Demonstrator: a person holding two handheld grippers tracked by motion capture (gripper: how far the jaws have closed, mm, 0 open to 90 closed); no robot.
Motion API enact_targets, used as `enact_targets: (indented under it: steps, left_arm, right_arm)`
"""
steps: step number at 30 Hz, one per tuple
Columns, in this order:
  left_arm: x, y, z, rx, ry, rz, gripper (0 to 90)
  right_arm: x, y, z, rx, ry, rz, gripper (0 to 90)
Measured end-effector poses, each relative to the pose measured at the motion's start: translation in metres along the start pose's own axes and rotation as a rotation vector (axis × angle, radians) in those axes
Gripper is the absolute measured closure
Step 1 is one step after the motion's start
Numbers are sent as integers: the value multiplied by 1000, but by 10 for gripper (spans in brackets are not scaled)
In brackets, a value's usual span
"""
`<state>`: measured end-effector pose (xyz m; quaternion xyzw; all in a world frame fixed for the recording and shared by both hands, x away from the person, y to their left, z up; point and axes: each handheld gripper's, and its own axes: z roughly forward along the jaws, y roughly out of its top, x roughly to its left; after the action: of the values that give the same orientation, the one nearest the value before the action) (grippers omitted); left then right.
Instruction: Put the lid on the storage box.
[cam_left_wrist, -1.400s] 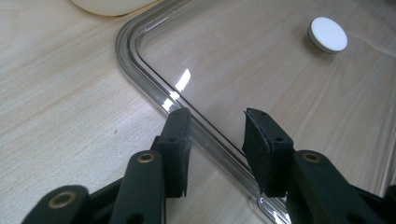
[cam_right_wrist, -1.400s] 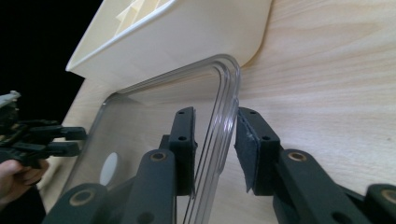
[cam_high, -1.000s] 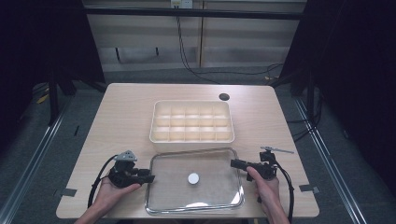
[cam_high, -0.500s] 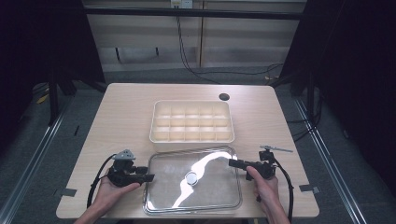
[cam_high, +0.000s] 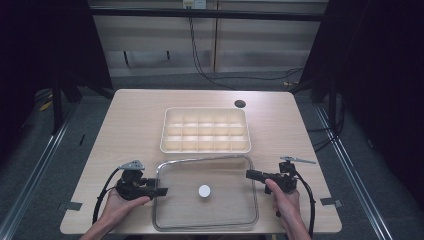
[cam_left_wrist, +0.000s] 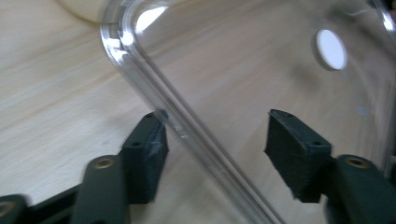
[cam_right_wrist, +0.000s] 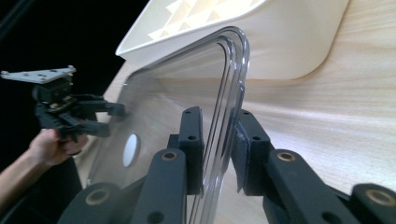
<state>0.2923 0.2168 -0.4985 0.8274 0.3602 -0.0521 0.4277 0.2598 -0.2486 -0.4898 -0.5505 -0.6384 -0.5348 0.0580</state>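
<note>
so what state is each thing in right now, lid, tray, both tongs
clear lid: flat on the table, off the tray, rim between both tongs
compartment tray: uncovered, compartments look empty
left tongs: open, just been opening, rim between the jaws, pads not pressing
right tongs: shut on the lid's rim

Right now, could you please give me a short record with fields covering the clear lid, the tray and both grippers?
clear lid: lies flat on the table, near edge, with a white round spot in its middle
tray: cream, divided into compartments, just beyond the lid
left gripper: jaws have just been opening; lid rim between them, unpressed
right gripper: jaws clamped on the lid's rim
</note>
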Motion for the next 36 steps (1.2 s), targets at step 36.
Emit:
enact_targets:
  steps: [36]
  left_arm:
    - [-4, 13, -39, -192, -24, 12, 627]
  right_arm:
    - [23, 9, -3, -66, -14, -101, 741]
